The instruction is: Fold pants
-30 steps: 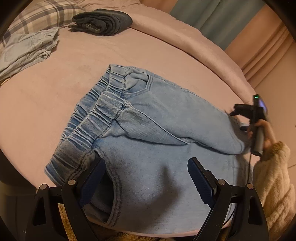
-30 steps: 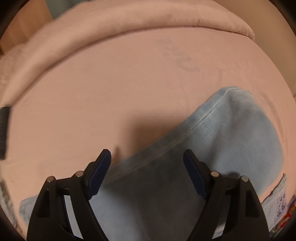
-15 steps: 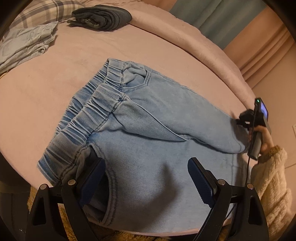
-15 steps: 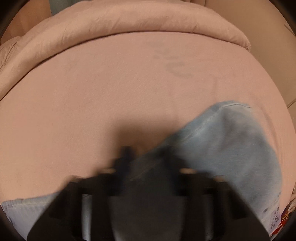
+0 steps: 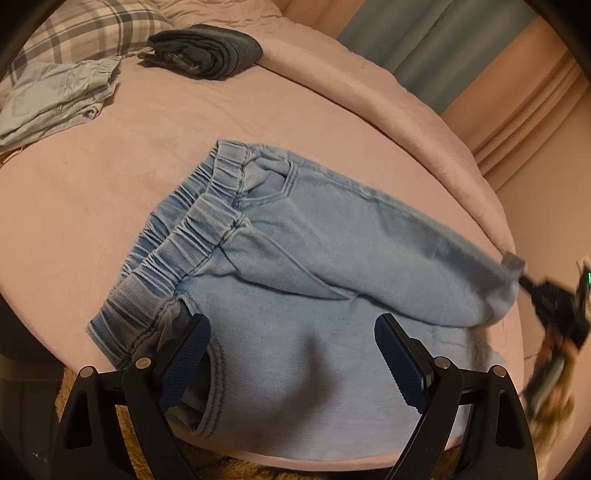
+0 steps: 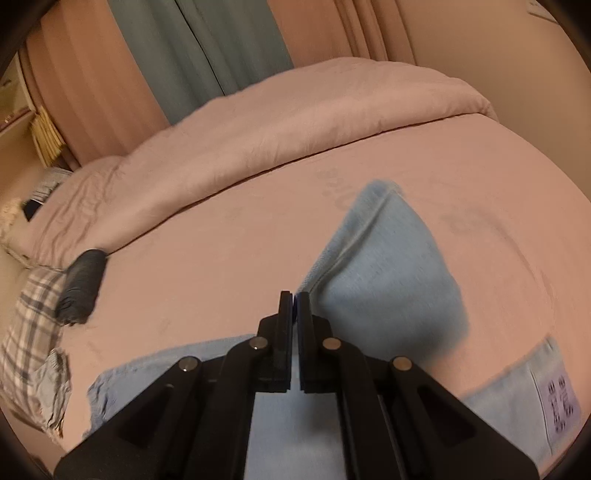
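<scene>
Light blue denim pants (image 5: 332, 236) lie on the pink bed (image 5: 110, 192), elastic waistband (image 5: 184, 243) to the left and legs running right. My left gripper (image 5: 291, 325) hovers open over the near leg, close to the waistband, touching nothing. At the right edge of the left wrist view, my right gripper (image 5: 524, 280) is blurred and pinches the end of the far leg, pulling it taut. In the right wrist view the right gripper (image 6: 294, 295) is shut, and the lifted leg (image 6: 384, 266) rises from its tips.
A dark folded garment (image 5: 207, 50) and a crumpled grey-blue garment (image 5: 55, 99) lie at the far left by a plaid pillow (image 5: 85, 29). A rolled pink duvet (image 5: 369, 92) borders the far side, with curtains (image 5: 443, 44) behind. The bed's near edge (image 5: 295, 459) runs under my left gripper.
The right gripper went from open over the leg end to shut on it, then rose and carried the fabric up. The left gripper stayed nearly where it was.
</scene>
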